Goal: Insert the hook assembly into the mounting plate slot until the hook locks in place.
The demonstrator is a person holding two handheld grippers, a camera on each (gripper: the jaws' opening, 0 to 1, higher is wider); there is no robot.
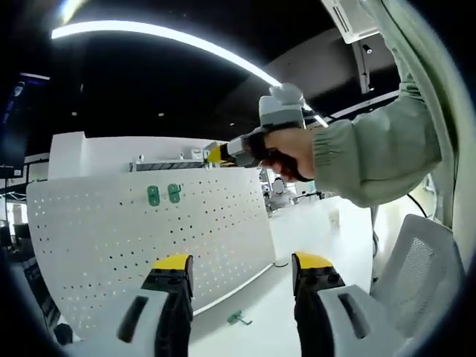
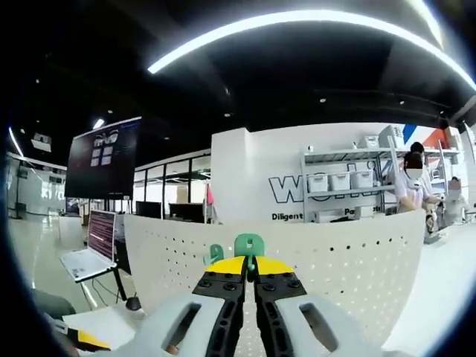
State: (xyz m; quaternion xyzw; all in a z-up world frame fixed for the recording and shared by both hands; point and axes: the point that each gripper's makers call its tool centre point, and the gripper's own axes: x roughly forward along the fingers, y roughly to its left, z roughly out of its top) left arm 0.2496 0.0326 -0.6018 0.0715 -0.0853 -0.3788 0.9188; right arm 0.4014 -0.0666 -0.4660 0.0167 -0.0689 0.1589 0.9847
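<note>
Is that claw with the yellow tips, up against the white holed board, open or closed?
Closed. In the right gripper view the right claw has its yellow tips pressed together, pinching a green hook at the pegboard.

Dark ceiling with curved light strip (image 2: 297,22), white shelving (image 2: 346,182), monitor (image 2: 104,158)

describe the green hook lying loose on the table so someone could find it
Start at the white pegboard standing on the white table. Below its lower edge a small green hook lies flat on the table, unlike the two green hooks mounted on the board.
</note>
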